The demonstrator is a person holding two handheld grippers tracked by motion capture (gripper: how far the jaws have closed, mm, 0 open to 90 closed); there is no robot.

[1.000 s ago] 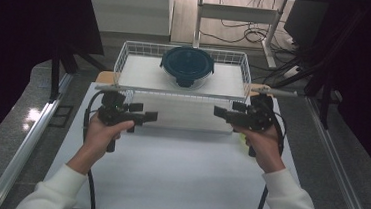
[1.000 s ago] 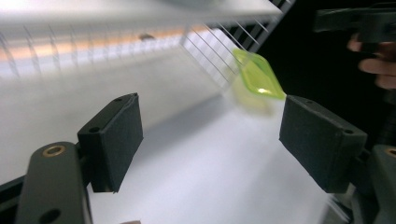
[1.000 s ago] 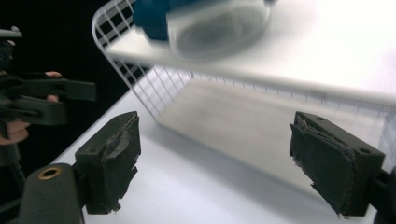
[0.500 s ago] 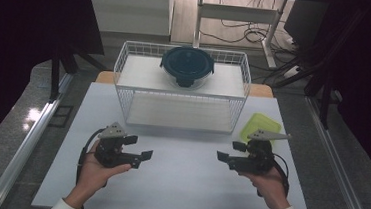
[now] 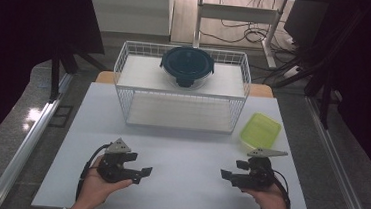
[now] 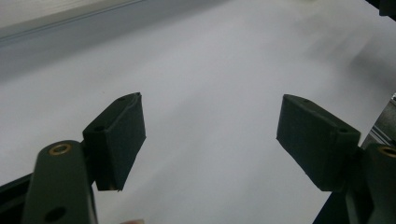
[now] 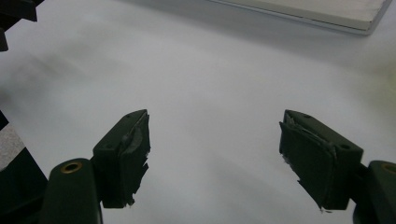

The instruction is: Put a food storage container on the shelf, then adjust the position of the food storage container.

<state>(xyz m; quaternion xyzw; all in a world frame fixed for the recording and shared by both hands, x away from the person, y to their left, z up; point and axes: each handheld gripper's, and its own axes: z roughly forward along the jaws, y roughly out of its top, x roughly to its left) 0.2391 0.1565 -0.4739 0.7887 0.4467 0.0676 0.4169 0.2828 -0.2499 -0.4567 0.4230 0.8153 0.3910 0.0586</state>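
A white counter [image 5: 177,179] stands on grey floor among dark screens. At its far side sits a wire basket [image 5: 180,111], a dark lidded bowl [image 5: 187,66] on top. A green lid [image 5: 260,130] lies right of the basket, beyond the right tongs [image 5: 224,175]. Left tongs [image 5: 147,171] sit nearer than the basket; both spread, empty.

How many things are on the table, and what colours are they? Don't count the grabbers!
White: 1, the wire rack
Dark blue: 1, the round bowl with a lid on top of the rack
Yellow-green: 1, the flat box beside the rack
Total: 3
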